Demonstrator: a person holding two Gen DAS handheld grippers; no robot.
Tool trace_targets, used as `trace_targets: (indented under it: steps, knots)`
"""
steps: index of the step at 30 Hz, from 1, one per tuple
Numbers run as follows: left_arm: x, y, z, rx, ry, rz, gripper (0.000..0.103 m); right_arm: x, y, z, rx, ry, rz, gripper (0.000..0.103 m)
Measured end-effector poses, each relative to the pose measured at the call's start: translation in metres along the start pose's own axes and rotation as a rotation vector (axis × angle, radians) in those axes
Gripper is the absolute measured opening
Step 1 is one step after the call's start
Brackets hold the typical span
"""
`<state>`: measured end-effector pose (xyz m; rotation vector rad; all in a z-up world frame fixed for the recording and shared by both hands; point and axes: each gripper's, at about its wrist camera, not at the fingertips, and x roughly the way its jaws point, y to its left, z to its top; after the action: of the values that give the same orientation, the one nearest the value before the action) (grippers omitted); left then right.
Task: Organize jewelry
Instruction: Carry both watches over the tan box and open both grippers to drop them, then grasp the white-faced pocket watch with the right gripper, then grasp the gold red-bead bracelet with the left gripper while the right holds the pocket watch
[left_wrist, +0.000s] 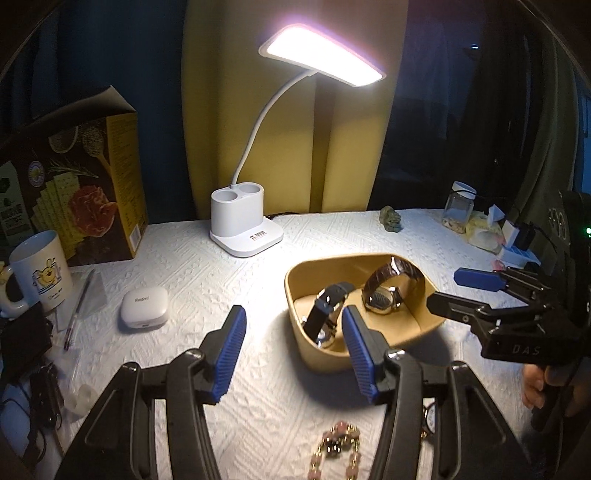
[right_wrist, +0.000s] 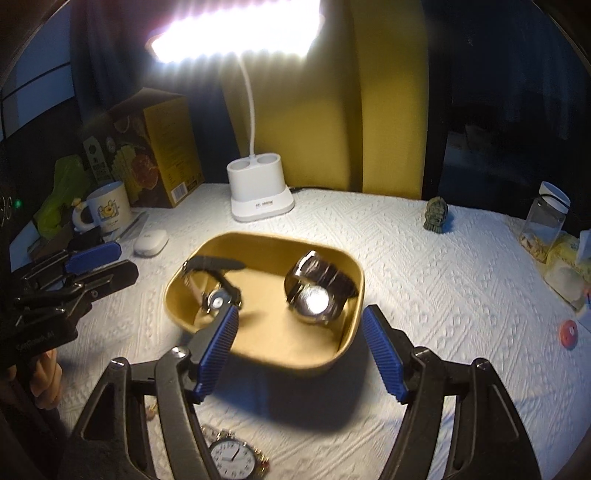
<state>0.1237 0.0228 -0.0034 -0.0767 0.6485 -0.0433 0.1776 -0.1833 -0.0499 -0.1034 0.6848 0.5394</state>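
Note:
A tan tray (left_wrist: 295, 284) (right_wrist: 354, 280) sits mid-table and holds two watches: a black-strap watch (left_wrist: 325, 314) (right_wrist: 218, 295) and a brown-strap watch (left_wrist: 388, 291) (right_wrist: 314, 291). My left gripper (left_wrist: 293, 354) is open and empty, just in front of the tray's near left corner. My right gripper (right_wrist: 301, 354) is open and empty, hovering over the tray's near edge; it also shows in the left wrist view (left_wrist: 450, 291). A pink and gold bead bracelet (left_wrist: 338, 450) lies on the cloth below my left gripper. A white-faced metal watch (right_wrist: 232, 456) lies below my right gripper.
A lit white desk lamp (left_wrist: 243, 229) (right_wrist: 260, 195) stands behind the tray. A food box (left_wrist: 81, 192), a mug (left_wrist: 40, 273), a white earbud case (left_wrist: 142, 308) and pens lie left. A small figurine (right_wrist: 437, 214), a glass jar (right_wrist: 545, 221) and clutter lie right.

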Motion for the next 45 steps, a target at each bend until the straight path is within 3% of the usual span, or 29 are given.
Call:
trace_targets:
  steps: [24, 26, 27, 29, 31, 45]
  knots:
    - [-0.03, 0.002, -0.073, -0.056, 0.048, -0.019, 0.054, -0.002, 0.047, -0.097, -0.048, 0.14, 0.046, 0.067]
    - [-0.031, 0.002, -0.076, -0.06, 0.052, -0.018, 0.054, -0.001, 0.048, -0.1, -0.056, 0.143, 0.04, 0.064]
    - [-0.032, 0.002, -0.078, -0.062, 0.051, -0.018, 0.054, -0.001, 0.048, -0.101, -0.055, 0.145, 0.04, 0.056]
    - [-0.032, 0.003, -0.08, -0.065, 0.054, -0.016, 0.054, -0.001, 0.047, -0.102, -0.05, 0.142, 0.053, 0.051]
    - [-0.032, 0.003, -0.082, -0.07, 0.058, -0.015, 0.054, -0.003, 0.047, -0.102, -0.059, 0.135, 0.058, 0.04]
    - [-0.032, -0.026, -0.081, -0.026, 0.082, -0.03, 0.054, -0.037, 0.028, -0.091, -0.032, 0.035, 0.071, 0.039]
